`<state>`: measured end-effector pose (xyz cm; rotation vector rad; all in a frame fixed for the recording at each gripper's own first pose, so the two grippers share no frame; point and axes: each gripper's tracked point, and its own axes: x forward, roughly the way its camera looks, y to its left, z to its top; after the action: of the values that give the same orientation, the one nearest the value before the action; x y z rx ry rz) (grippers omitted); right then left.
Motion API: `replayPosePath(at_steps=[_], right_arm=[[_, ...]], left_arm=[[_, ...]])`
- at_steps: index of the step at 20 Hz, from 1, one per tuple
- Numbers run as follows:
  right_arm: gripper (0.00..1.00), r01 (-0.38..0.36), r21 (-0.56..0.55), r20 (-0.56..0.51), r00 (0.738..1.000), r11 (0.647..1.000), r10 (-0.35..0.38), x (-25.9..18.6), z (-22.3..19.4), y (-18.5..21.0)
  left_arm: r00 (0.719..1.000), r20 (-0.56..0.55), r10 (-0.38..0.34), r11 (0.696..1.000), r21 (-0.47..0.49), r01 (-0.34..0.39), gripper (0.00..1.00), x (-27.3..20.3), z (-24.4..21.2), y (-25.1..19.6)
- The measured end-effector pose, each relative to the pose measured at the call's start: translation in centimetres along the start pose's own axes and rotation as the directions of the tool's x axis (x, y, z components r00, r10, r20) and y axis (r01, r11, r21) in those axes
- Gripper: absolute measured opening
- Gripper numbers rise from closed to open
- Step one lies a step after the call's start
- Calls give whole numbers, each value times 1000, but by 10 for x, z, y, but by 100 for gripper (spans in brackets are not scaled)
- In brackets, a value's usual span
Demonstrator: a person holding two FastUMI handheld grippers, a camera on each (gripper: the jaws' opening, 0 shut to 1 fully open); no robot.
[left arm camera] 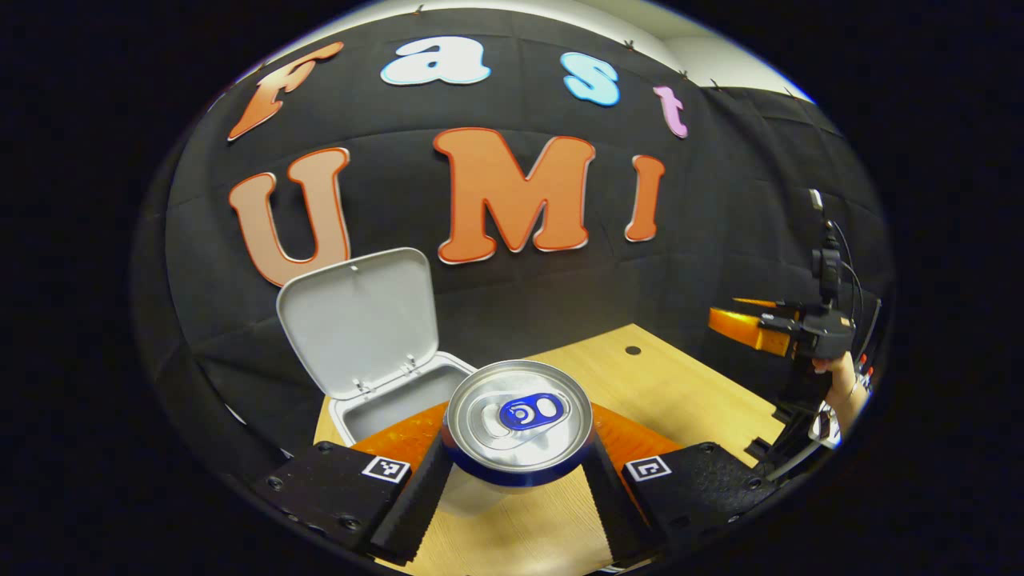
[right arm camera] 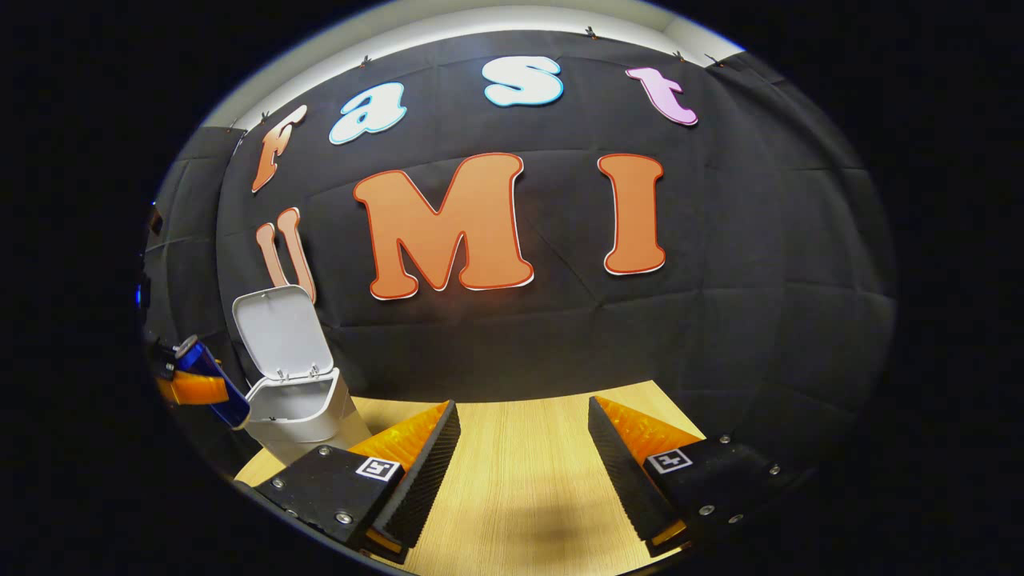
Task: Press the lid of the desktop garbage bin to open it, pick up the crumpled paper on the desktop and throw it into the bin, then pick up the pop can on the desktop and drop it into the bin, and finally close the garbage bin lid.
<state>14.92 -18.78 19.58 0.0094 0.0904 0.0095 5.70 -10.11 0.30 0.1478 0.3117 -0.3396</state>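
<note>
Pop can [left arm camera: 518, 428] sits gripped in our left gripper [left arm camera: 518, 488] at lower centre, near the open-lidded bin [left arm camera: 376, 352]; our right gripper [right arm camera: 524, 472] jaws are released above the tabletop [right arm camera: 520, 480].

black cloth wall [right arm camera: 720, 320] behind light wood table [right arm camera: 520, 480], small round hole in tabletop [left arm camera: 633, 350], pale ceiling strip [right arm camera: 480, 24] above.
</note>
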Motion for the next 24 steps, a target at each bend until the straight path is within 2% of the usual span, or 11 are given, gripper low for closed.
replayPosePath(at_steps=[5, 8, 12, 17, 20, 21, 23, 24], right_arm=[[96, 15, -5, -10, 1000, 1000, -15, 2, 0, -5], [96, 24, -7, -15, 1000, 1000, -24, 3, -1, -8], [96, 35, -7, -26, 999, 999, -35, 4, -3, -12], [96, 40, -9, -38, 998, 999, -40, 5, -7, -13], [96, 41, -9, -49, 998, 999, -41, 6, -11, -14], [100, 39, -6, -53, 998, 999, -40, 6, -12, -15], [100, 38, 0, -58, 998, 999, -38, 7, -14, -15], [96, 37, 1, -61, 997, 999, -37, 8, -15, -15]], left_arm=[[994, 9, 113, 990, -90, -112, 82, 29, 19, 57], [985, -6, 175, 978, -118, -175, 82, 48, 15, 86], [982, -42, 184, 966, -179, -189, 82, 75, -2, 96], [969, -89, 229, 942, -230, -244, 83, 94, -23, 117], [965, -116, 236, 936, -240, -258, 83, 97, -32, 119], [963, -117, 245, 935, -234, -266, 83, 97, -33, 121], [958, -123, 260, 932, -227, -282, 84, 98, -36, 123], [958, -121, 259, 932, -230, -280, 84, 99, -35, 122]])
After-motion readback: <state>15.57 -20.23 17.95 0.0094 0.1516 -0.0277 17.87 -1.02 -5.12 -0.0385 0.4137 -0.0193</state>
